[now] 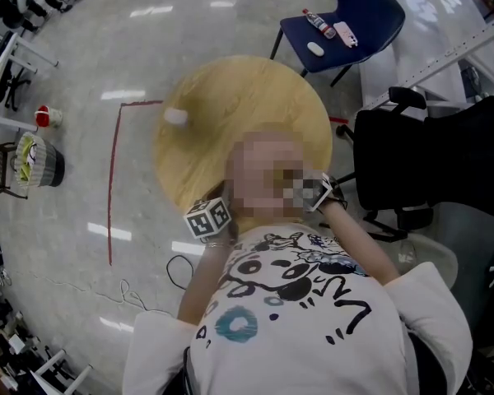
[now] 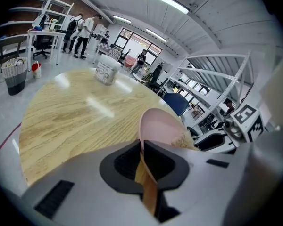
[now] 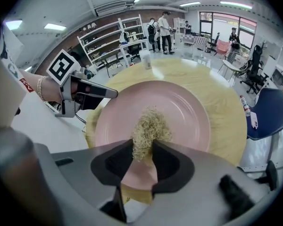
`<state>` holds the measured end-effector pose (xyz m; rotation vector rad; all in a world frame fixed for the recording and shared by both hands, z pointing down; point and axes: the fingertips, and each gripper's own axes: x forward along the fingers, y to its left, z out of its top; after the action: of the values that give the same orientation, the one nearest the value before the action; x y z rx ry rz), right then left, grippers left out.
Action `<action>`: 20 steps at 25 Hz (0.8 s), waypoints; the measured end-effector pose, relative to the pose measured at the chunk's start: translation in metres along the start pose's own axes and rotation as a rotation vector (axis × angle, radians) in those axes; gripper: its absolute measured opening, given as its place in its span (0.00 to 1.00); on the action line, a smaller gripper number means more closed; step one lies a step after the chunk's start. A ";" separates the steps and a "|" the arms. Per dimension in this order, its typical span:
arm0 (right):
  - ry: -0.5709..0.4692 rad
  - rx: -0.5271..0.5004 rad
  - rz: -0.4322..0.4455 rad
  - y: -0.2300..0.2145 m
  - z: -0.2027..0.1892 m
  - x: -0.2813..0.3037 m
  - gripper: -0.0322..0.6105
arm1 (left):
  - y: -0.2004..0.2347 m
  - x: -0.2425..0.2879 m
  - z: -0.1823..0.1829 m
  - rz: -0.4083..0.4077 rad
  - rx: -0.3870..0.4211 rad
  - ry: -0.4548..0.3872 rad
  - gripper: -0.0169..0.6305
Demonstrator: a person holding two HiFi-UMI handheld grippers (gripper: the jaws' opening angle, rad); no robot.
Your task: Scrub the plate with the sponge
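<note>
Looking along the left gripper (image 2: pixel 142 147), saw its jaws clamped tight on the rim of the pink plate (image 2: pixel 160 126), held on its edge up over the round wooden table (image 2: pixel 66 121). Saw the right gripper (image 3: pixel 142 149) pinching a scratchy tan sponge (image 3: pixel 150 126), with the top of the sponge pressed on the face of the plate, near the middle. Could not make out the plate from the head view.

Seemed to be right in the scrubbing step, with most of the plate face not under the sponge. Needed small round rubs from the middle out to the rim, so as to miss no spot. Needed a soft, steady push and no more, with only one thin bit of rim gripped and a real risk of twisting the plate loose with a hard shove. Best pushed toward the held side, not away from it. Needed a firm pinch on the sponge too, with only its lower end between the jaws and likely to slip out. Had to steer clear of the left jaws when rubbing near that part of the rim. Spotted a small white tub (image 2: pixel 106 72) far across the table, well out of the way.
</note>
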<state>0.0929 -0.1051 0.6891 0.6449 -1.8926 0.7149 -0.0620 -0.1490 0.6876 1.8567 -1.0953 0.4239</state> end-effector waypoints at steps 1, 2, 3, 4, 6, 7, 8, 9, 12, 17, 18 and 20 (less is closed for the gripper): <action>-0.002 -0.004 0.009 0.004 0.001 0.002 0.25 | 0.000 0.000 0.000 -0.002 0.000 0.001 0.07; -0.005 -0.008 0.019 0.008 0.003 0.004 0.25 | 0.000 0.001 0.000 -0.002 0.000 0.002 0.07; -0.007 -0.014 0.029 0.012 0.006 0.006 0.25 | -0.001 0.001 0.000 -0.003 0.000 0.004 0.07; -0.009 -0.020 0.039 0.015 0.009 0.008 0.25 | -0.001 0.001 0.000 -0.003 0.000 0.005 0.07; -0.014 -0.035 0.054 0.021 0.016 0.011 0.25 | -0.001 0.001 0.000 -0.004 -0.002 0.005 0.07; -0.017 -0.042 0.058 0.023 0.020 0.012 0.25 | -0.001 0.001 0.000 -0.006 -0.002 0.005 0.07; -0.020 -0.047 0.062 0.025 0.023 0.013 0.25 | -0.002 0.001 0.000 -0.007 -0.002 0.006 0.07; -0.023 -0.051 0.068 0.027 0.025 0.015 0.25 | -0.002 0.001 0.000 -0.007 -0.001 0.006 0.07; -0.029 -0.055 0.086 0.031 0.032 0.020 0.25 | -0.001 0.001 0.000 -0.008 0.000 0.007 0.07; -0.037 -0.054 0.099 0.032 0.043 0.025 0.25 | -0.002 0.002 0.000 -0.013 0.002 0.013 0.07; -0.039 -0.054 0.101 0.032 0.045 0.026 0.25 | -0.001 0.001 0.001 -0.013 0.004 0.015 0.07; -0.043 -0.056 0.105 0.033 0.050 0.027 0.25 | -0.001 0.001 0.001 -0.015 0.007 0.019 0.07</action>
<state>0.0296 -0.1219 0.6897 0.5325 -1.9903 0.7164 -0.0610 -0.1503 0.6869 1.8621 -1.0680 0.4358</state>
